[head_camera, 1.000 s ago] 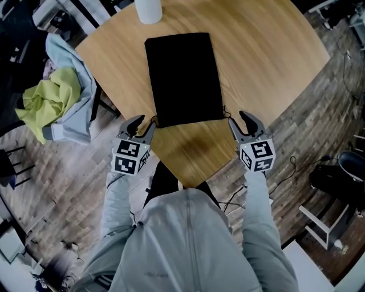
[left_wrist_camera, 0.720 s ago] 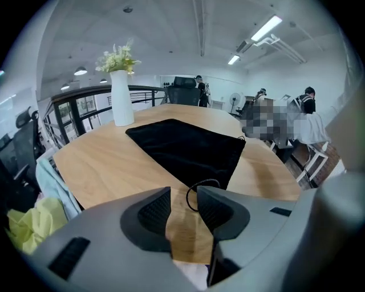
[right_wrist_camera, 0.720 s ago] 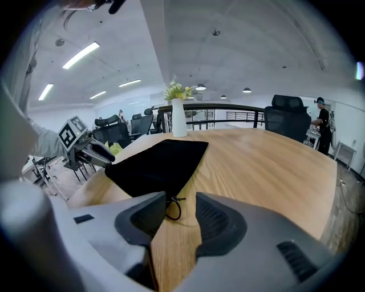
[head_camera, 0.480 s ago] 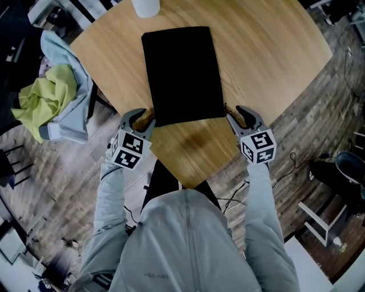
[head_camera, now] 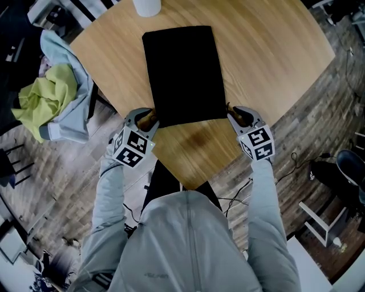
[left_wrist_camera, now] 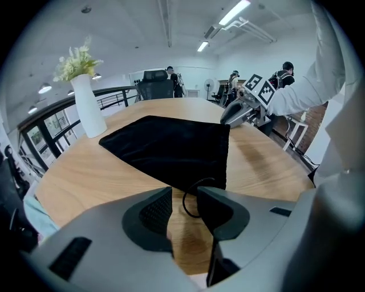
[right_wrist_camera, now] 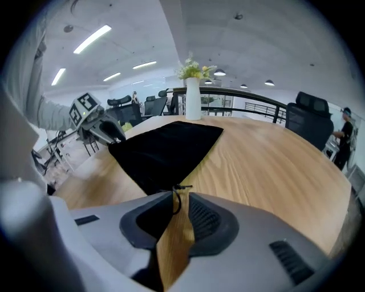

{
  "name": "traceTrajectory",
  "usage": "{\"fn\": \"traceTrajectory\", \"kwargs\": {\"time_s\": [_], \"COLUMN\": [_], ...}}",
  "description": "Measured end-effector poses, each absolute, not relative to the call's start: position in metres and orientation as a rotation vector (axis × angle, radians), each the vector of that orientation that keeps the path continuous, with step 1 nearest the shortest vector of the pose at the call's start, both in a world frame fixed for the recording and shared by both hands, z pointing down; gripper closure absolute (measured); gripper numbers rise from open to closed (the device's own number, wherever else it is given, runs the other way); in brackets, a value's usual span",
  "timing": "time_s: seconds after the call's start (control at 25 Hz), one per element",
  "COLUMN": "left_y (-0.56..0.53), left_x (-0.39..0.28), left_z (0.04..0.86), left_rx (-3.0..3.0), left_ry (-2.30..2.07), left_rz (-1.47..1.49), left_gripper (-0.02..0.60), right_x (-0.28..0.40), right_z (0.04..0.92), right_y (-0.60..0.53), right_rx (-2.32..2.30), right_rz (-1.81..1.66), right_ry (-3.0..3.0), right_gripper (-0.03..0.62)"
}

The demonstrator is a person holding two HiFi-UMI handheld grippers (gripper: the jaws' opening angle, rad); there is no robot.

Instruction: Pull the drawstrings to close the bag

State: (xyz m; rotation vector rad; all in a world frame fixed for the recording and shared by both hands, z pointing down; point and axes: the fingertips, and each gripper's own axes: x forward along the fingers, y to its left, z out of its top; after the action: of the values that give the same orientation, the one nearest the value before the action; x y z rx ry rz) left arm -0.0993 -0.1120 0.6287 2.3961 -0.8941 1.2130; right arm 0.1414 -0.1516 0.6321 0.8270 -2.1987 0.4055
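drawstrings sit inside both sets of tongs now: the left gripper (head_camera: 145, 117) holds its jaws well apart, and in the left gripper view the left drawstring (left_wrist_camera: 183, 199) curls as a thin black loop in the gap between them, not pinched by either pad. the right gripper (head_camera: 238, 116) has just been narrowing its jaws, and in the right gripper view the right drawstring (right_wrist_camera: 176, 197) hangs in the slim gap that is left, with bare wood showing beside it, so it is not clamped. compared with a second ago, both grippers have dropped and moved in from just off the bag's near corners to right against them, and the left one has rolled so that its marker cube sits more tilted. the bag (head_camera: 183, 74), black and flat, lies on the wooden table (head_camera: 274, 57) with its near edge between the two grippers and its length running away from the person. a white vase (head_camera: 147, 7) stands just past its far end. off the table's left edge, a yellow-green garment (head_camera: 48, 97) lies bundled over pale blue cloth.
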Motion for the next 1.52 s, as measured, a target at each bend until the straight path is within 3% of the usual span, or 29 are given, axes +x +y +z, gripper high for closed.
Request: {"fn": "traceTrajectory", "kwargs": {"time_s": [0.36, 0.72, 0.8, 0.88, 1.04, 1.52], "left_y": [-0.107, -0.108, -0.110, -0.111, -0.113, -0.121], "left_x": [-0.094, -0.093, -0.094, -0.095, -0.096, -0.117], "left_z": [0.630, 0.630, 0.630, 0.628, 0.629, 0.618], "left_rx": [2.409, 2.386, 2.369, 2.358, 2.341, 2.274], "left_ry": [-0.814, -0.848, -0.887, -0.915, -0.961, -1.167], "left_rz": [1.186, 1.134, 1.106, 1.092, 1.097, 0.999], "left_gripper": [0.482, 0.482, 0.482, 0.486, 0.554, 0.556], "right_x": [0.139, 0.143, 0.145, 0.146, 0.145, 0.157], "right_z": [0.636, 0.635, 0.636, 0.636, 0.634, 0.614], "right_y": [-0.149, -0.150, -0.152, -0.152, -0.151, -0.159], "right_rx": [0.730, 0.786, 0.823, 0.839, 0.846, 1.050], "right_rz": [0.422, 0.456, 0.460, 0.443, 0.426, 0.449], "right_ry": [-2.181, -2.166, -2.154, -2.148, -2.150, -2.171], "right_gripper": [0.513, 0.514, 0.559, 0.562, 0.568, 0.571]}}
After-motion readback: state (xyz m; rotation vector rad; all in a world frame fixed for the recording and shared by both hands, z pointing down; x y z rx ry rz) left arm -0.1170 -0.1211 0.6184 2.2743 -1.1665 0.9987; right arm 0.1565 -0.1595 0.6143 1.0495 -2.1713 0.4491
